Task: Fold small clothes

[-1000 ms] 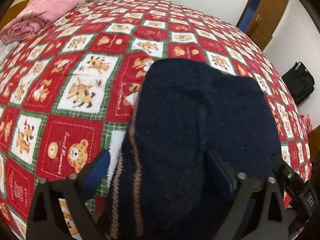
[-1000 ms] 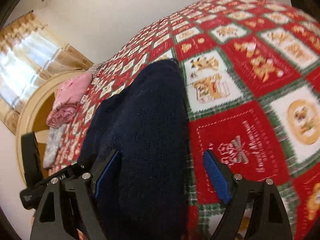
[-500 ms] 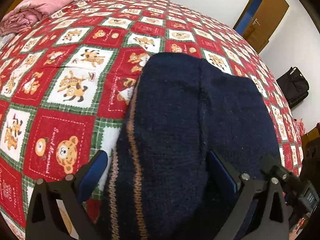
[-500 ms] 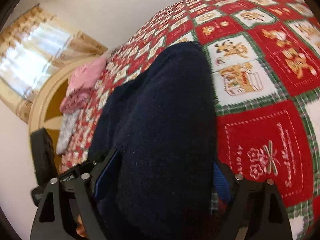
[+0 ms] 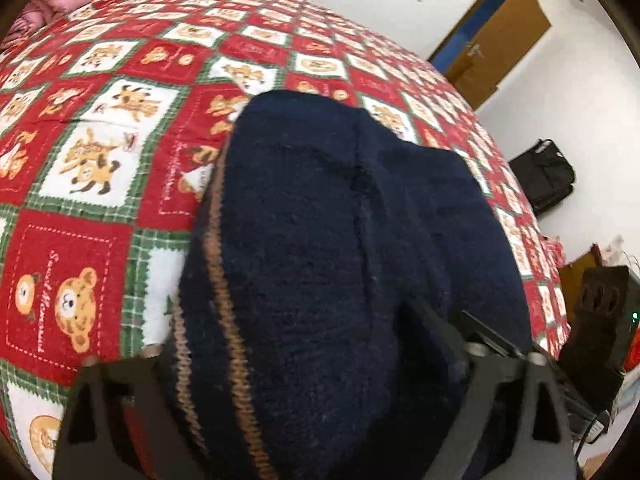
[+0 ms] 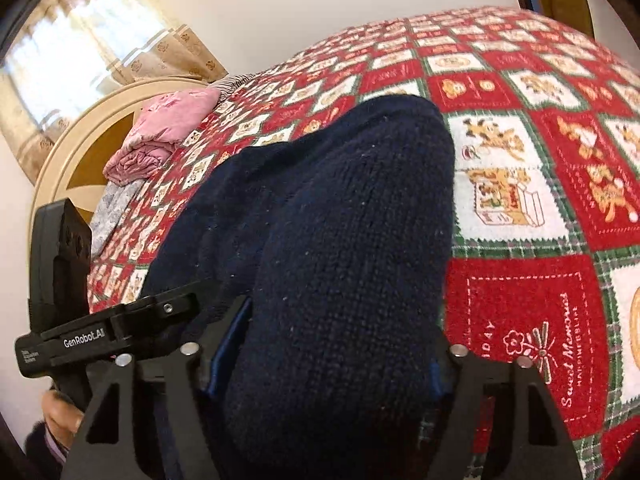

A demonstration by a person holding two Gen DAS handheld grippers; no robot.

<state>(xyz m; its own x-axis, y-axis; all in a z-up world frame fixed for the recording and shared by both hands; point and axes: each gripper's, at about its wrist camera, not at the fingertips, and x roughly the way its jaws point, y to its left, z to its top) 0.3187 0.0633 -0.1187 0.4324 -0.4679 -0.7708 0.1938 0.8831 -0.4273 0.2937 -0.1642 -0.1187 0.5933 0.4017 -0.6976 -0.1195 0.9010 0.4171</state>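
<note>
Both grippers are down on the dark navy sweater [image 5: 340,240], which lies bunched on the bed's red-and-green bear-print blanket [image 5: 92,184]. The left gripper [image 5: 296,364] has just been closing, its jaws now partly narrowed around the near edge of the knit — the brown-striped hem sits right between them. The right gripper [image 6: 332,344] has been closing too, and its blue pads look pressed into a thick fold of the same sweater on both sides. Whether the left one's pads truly pinch the wool is hard to say; the fabric hides them. Up by the headboard [image 6: 80,136] sits a pink bundle [image 6: 160,128] — well apart from the sweater.
</note>
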